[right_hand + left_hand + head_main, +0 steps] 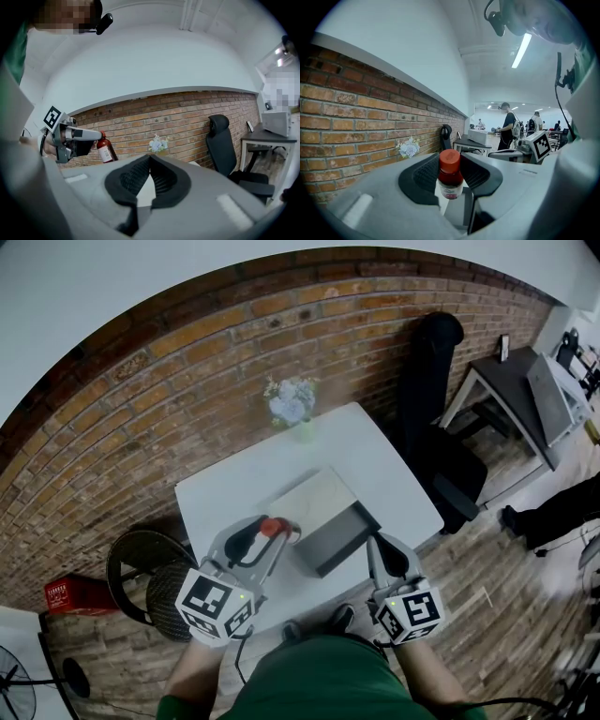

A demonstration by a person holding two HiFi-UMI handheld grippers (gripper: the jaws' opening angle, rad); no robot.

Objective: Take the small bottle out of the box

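The small red-capped bottle [450, 177] is clamped by its body between the narrowly parted jaws of the left gripper [275, 529], apparently lifted clear of the open box [342, 538]. The right gripper [150, 159], judged unneeded, is closed with nothing between its jaws.

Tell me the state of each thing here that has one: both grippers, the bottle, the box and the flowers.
Left gripper: shut on the bottle.
Right gripper: shut, nothing between its jaws.
Bottle: red cap on, upright, held out of the box.
Box: lying on the table, looks open.
Flowers: standing upright at the table's far edge.
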